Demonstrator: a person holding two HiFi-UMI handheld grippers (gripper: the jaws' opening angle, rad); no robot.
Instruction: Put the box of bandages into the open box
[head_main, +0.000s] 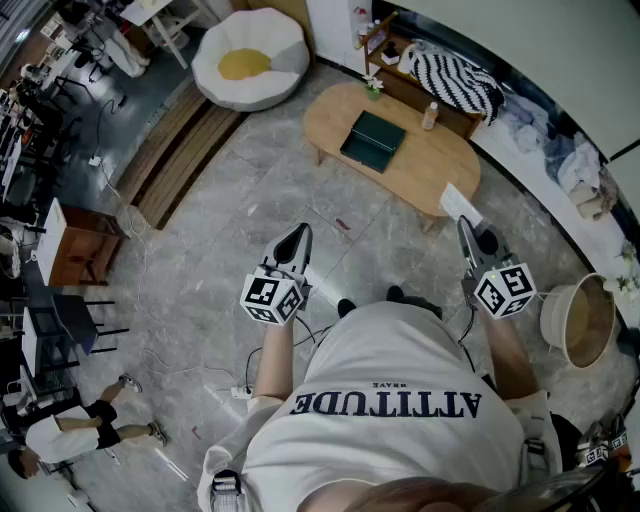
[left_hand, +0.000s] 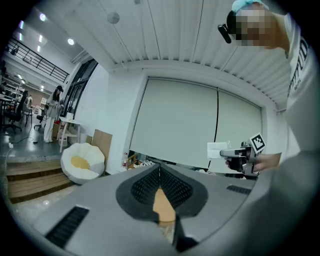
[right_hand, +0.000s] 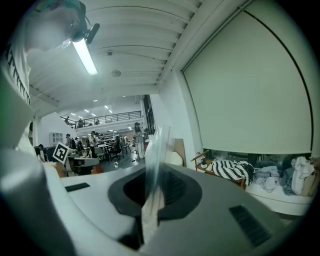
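My right gripper (head_main: 467, 232) is clamped on the box of bandages (head_main: 458, 203). It's a thin flat white pack, edge-on between the pads in the right gripper view, sticking out well past the tips. My left gripper (head_main: 296, 242) has its jaws pressed together with nothing in them. I'm holding both out in front of me, well apart, above the floor (head_main: 200, 290), which is grey marble tile.

The box of bandages is up in the air, not resting on anything. In the head view it sits over the near right end of the coffee table (head_main: 440, 165). In the left gripper view it shows as a white rectangle poking out of the right gripper, flat face toward that camera.

Rest, big to small:
- coffee table: oval, light wood, straight ahead of me.
- beanbag (head_main: 250, 60): white with a yellow middle, on the floor beyond the table's left end.
- striped cushion (head_main: 455, 80): black and white, behind the table's far edge.
- basket (head_main: 550, 325): round, on the floor to my right, well apart from the table.
- open box (head_main: 372, 140): dark green, flat, around the middle of the table top, a bit toward its left end. Can't tell what's inside.
- bottle (head_main: 430, 115): small, upright, at the far edge, near the open box but not touching it.
- plant (head_main: 373, 88): tiny, at the far left end of the table.
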